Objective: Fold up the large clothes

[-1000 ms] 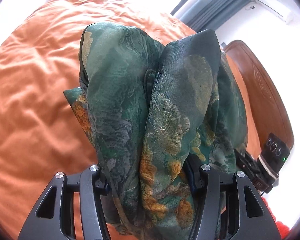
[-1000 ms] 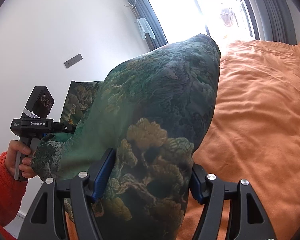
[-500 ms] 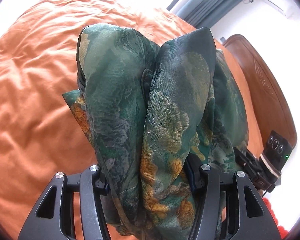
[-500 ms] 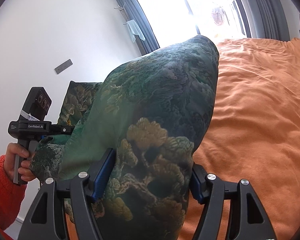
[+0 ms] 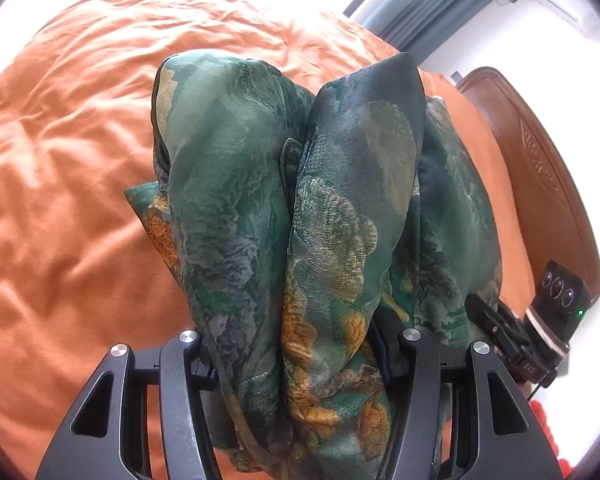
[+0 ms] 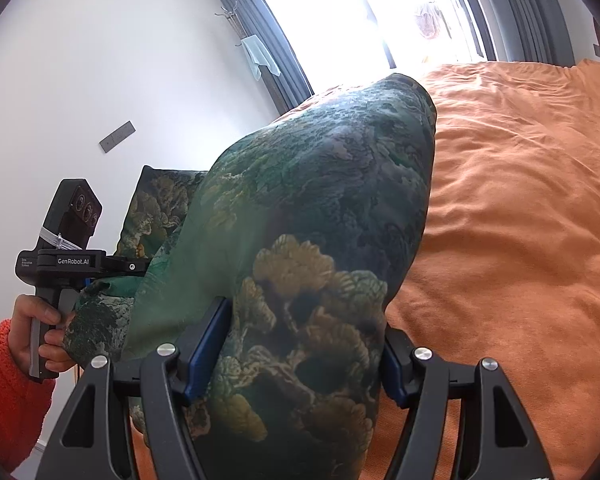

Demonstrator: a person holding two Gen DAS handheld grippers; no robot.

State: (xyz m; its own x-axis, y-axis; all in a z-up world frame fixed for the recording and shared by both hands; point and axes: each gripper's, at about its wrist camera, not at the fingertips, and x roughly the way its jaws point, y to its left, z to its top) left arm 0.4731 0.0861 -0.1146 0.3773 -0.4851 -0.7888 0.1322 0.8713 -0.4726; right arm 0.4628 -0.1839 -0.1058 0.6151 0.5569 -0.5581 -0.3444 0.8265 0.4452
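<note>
A large green garment (image 5: 300,208) with a gold and grey landscape print hangs bunched between both grippers above the orange bed. My left gripper (image 5: 296,352) is shut on thick folds of it, and the cloth hides its fingertips. My right gripper (image 6: 300,344) is shut on another bunched part of the same garment (image 6: 320,220). In the left wrist view the right gripper (image 5: 512,332) shows at the lower right, holding the cloth's far side. In the right wrist view the left gripper (image 6: 68,264) shows at the left, held by a hand in an orange sleeve.
The bed is covered by a wrinkled orange sheet (image 5: 68,152) and it also shows in the right wrist view (image 6: 520,220). A brown wooden headboard (image 5: 540,168) stands at the right. A bright window with dark curtains (image 6: 260,32) and a white wall (image 6: 100,60) lie beyond.
Both grippers hold the garment as before. The views have shifted slightly, with more of the bed showing beyond the cloth in the left wrist view.
</note>
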